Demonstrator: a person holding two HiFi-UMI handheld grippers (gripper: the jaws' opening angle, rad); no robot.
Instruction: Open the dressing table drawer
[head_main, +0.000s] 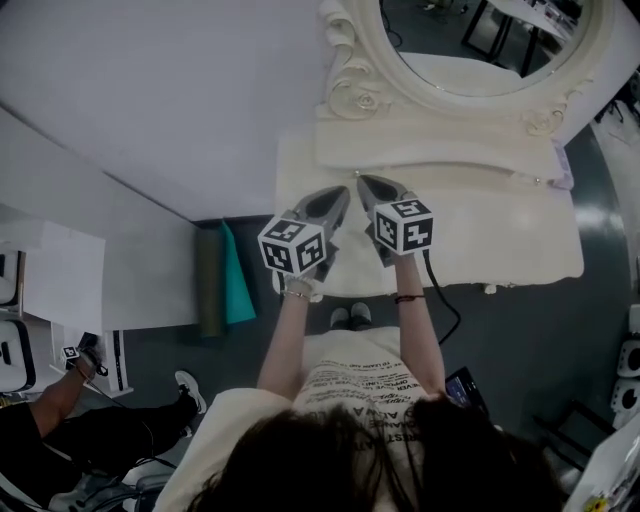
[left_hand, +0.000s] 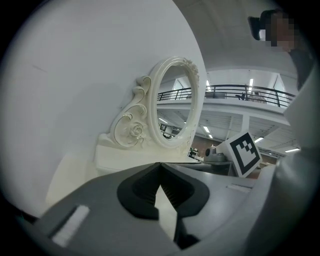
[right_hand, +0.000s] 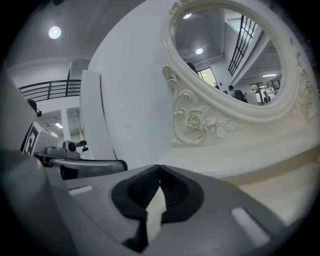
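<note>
While the person stands at the near edge of the cream dressing table (head_main: 500, 240), both grippers are held side by side over the left part of its tabletop, pointing toward the far side. The left gripper (head_main: 342, 193) has its jaws together at the tips, and its own view shows only the pale tabletop through the slit behind them, with nothing held. The right gripper (head_main: 364, 182) is just beside it on the right. Its jaws are likewise pressed together and empty. The two sets of tips sit near each other but do not touch.

The dressing table stands against a white wall (head_main: 150, 90), with an ornate oval mirror (head_main: 490, 40) rising from a low raised tier (head_main: 440, 150) at the far side of the tabletop. A small knob (head_main: 357, 174) sits on the near face of that tier, just beyond the jaw tips. From this steep angle the outline of the drawer cannot be made out, so the knob is all that shows of it.

A black cable (head_main: 445, 300) hangs from the right gripper down toward the dark floor (head_main: 520, 330). To the left of the table, a teal roll (head_main: 235, 275) lies on the floor, and a second person (head_main: 60, 420) sits at the near left.
</note>
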